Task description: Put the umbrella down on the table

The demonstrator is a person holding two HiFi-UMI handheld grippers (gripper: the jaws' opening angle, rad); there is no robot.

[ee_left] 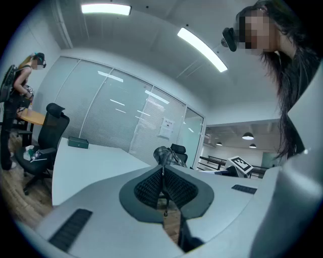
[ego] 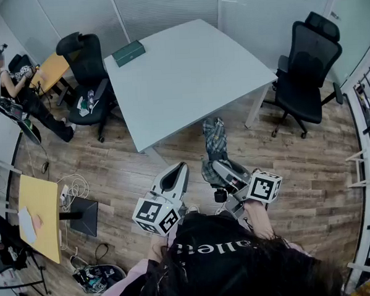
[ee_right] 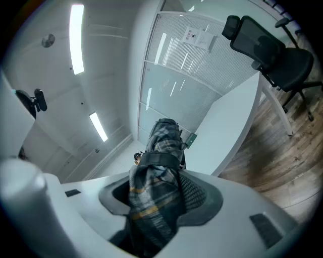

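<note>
Wood-plank floor [ego: 143,171] in a glass-walled office, white table [ego: 188,82] at centre; folded plaid umbrella [ee_right: 156,186], grey with yellow stripes and a dark strap round its middle, is off the table and held in the air over the floor, its far end pointing at the table and stopping just short of the near edge; right gripper [ego: 223,172] has its jaws clamped on the lower part of the bundle, the fabric filling the gap between the ribbed pads and bulging past them on both sides; gripper roughly level, its marker cube [ego: 265,186] close to the person's chest; left gripper [ee_left: 162,174] beside it on the person's left, jaws pressed together with nothing between the pads, apart from the umbrella; in the left gripper view the umbrella's tip shows just beyond the closed jaws; on the table's far corner, a small green box [ego: 129,53]; black office chair [ego: 85,75] at the table's left side with odds and ends on its seat, another black chair [ego: 308,70] at the right; yellow desk [ego: 40,214] at the lower left of the head view, cables on the floor near it; second person [ego: 12,91] at far left by another yellow desk.
</note>
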